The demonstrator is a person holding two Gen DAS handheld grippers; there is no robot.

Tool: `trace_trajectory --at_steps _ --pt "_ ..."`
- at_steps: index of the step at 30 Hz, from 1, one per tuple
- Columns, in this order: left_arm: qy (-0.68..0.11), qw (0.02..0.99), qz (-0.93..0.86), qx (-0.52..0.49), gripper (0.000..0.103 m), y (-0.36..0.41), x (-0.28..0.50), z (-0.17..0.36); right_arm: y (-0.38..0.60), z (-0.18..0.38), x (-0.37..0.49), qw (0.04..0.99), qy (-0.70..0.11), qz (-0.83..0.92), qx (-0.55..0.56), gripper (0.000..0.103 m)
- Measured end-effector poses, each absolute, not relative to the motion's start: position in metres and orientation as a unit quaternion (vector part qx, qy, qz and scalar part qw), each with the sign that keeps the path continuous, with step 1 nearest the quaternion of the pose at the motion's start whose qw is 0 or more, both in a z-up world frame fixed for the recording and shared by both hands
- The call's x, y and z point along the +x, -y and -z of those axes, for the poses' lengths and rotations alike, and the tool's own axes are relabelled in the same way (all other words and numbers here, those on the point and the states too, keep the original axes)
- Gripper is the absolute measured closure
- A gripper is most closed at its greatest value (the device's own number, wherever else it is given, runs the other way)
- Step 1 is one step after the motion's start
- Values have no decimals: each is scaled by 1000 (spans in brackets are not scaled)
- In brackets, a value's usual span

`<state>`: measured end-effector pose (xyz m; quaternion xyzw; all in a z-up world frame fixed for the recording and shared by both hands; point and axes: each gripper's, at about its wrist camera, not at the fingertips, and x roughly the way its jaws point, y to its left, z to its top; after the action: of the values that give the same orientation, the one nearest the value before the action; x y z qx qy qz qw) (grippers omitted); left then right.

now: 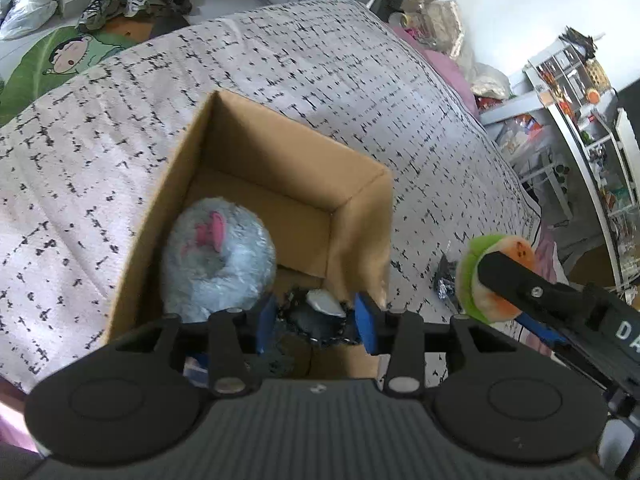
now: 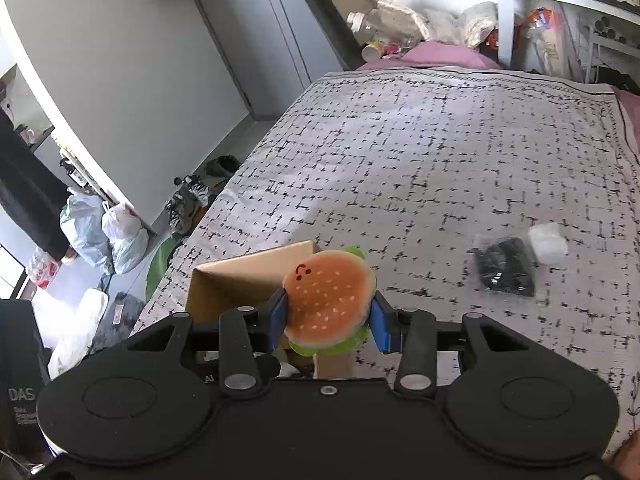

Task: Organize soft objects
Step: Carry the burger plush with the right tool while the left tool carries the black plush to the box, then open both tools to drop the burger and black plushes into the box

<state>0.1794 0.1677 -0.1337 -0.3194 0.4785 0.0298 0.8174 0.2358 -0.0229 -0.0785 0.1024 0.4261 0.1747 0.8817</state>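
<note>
A patterned bedspread (image 2: 420,152) carries an open cardboard box (image 1: 360,220) with a fluffy blue plush (image 1: 218,256) inside. The left gripper (image 1: 316,320) pinches a dark bagged item (image 1: 316,320) over the box. The right gripper (image 2: 329,316) clamps a burger plush (image 2: 330,300) just beside the box wall. A black packet (image 2: 506,266) lies well apart.

Cardboard box (image 1: 256,184) open at top, walls upright on all sides. Fluffy grey-blue plush (image 1: 218,256) fills left part of box floor; far right part bare. Dark packet (image 1: 316,316) between left jaws at near wall. Bed cover (image 2: 420,152) beyond box wide open; black bag (image 2: 506,266) and white packet (image 2: 548,244) lie right.
</note>
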Motion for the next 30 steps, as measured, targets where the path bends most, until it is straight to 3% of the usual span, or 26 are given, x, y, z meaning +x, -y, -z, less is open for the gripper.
trace_trajectory --at_steps 14,19,23,30 --pt "-456 824 -50 -332 61 -206 169 117 -25 83 238 867 -444 -209 88 60" --pt "-458 823 -65 -330 59 -215 167 114 -29 87 239 859 -460 -207 91 48" --pt "-453 826 -68 -328 51 -218 161 111 -22 86 236 858 -462 -199 99 34" --pt "-452 828 -64 -325 49 -211 156 103 4 77 226 867 -451 -183 105 25"
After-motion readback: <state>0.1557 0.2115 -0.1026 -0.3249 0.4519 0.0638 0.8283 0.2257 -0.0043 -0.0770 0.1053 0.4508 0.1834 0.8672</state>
